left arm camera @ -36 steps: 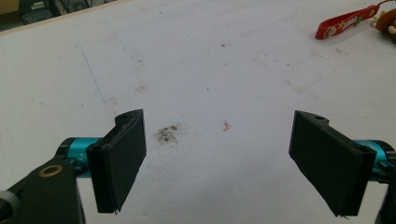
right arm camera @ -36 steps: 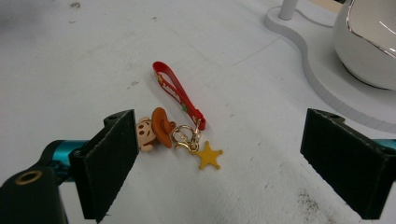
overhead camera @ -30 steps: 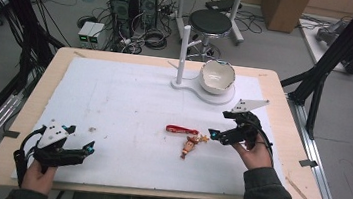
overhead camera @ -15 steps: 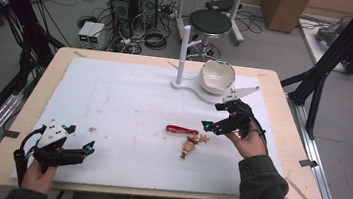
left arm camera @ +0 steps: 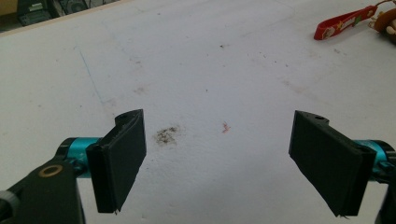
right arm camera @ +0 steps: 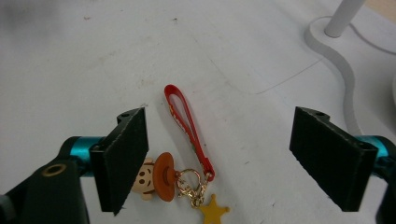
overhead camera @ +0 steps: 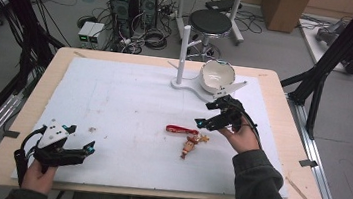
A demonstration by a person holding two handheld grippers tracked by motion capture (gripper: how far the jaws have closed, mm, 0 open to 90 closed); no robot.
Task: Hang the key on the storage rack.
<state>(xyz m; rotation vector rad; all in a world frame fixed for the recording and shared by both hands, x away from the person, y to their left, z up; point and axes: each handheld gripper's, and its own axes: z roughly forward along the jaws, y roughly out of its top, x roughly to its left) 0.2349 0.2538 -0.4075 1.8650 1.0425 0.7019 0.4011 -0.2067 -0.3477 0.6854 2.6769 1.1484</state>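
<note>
1. Right claw (overhead camera: 202, 124), at centre right of the high view, hovers over the keychain (right arm camera: 187, 154); its jaws are spread, have just been closing slightly, and pinch nothing.
2. Keychain lies mid-surface (overhead camera: 129, 99); no readable writing.
3. Left claw (overhead camera: 89, 147), lower left, is spread and empty.

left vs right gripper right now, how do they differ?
The left gripper rests near the table's front left corner with bare white mat between its jaws; the right gripper hangs over the keychain at mid-table, its red strap between the jaws. The right jaws have just been closing slightly, untouching; the left show no such move. Both are open and hand-held.
</note>
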